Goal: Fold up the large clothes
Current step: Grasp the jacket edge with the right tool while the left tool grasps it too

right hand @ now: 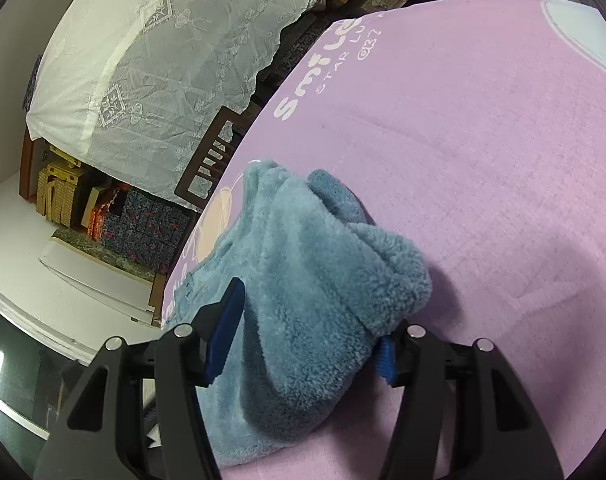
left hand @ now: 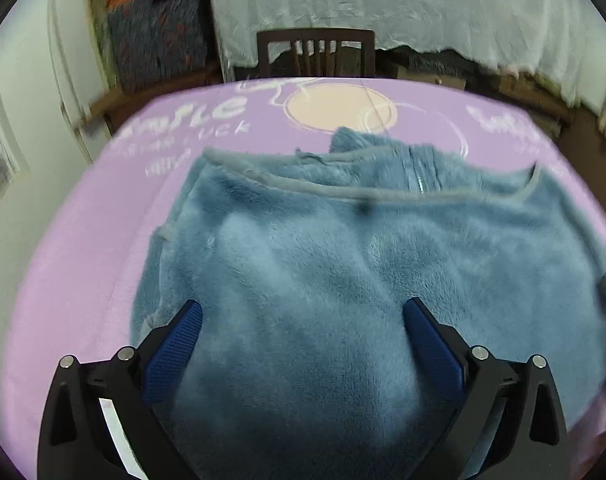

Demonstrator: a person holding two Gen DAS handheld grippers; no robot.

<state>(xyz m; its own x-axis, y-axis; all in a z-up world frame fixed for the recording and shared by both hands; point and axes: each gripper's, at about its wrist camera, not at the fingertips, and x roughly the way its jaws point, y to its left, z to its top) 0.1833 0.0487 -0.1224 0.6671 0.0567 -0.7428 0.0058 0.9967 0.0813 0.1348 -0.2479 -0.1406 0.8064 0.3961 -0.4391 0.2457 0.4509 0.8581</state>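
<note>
In the left wrist view the left gripper [left hand: 303, 312] has its jaws spread wide, both blue pads [left hand: 179, 344] bare and clear of any cloth. Under and between them lies the blue fleece garment [left hand: 343, 264], its plush surface filling the gap without being pinched; whether the fingertips touch the pile cannot be told. The garment runs away from the jaws to a trimmed hem edge and a short zipper [left hand: 421, 182] at its far side, and spreads out to the right edge of the view. It rests on a lilac blanket [left hand: 75, 248] printed with white lettering and a pale round motif [left hand: 339, 108].

In the right wrist view the right gripper [right hand: 309, 320] stands partly spread with a thick folded bunch of the same garment [right hand: 323, 280] between its fingers. The left pad [right hand: 227, 328] looks just clear of the fleece; the right pad is mostly hidden behind the bulging fold, so a firm grip cannot be told.

Beyond the blanket's far edge stand a dark wooden chair [left hand: 315, 54] and a white lace cloth [right hand: 163, 68].
</note>
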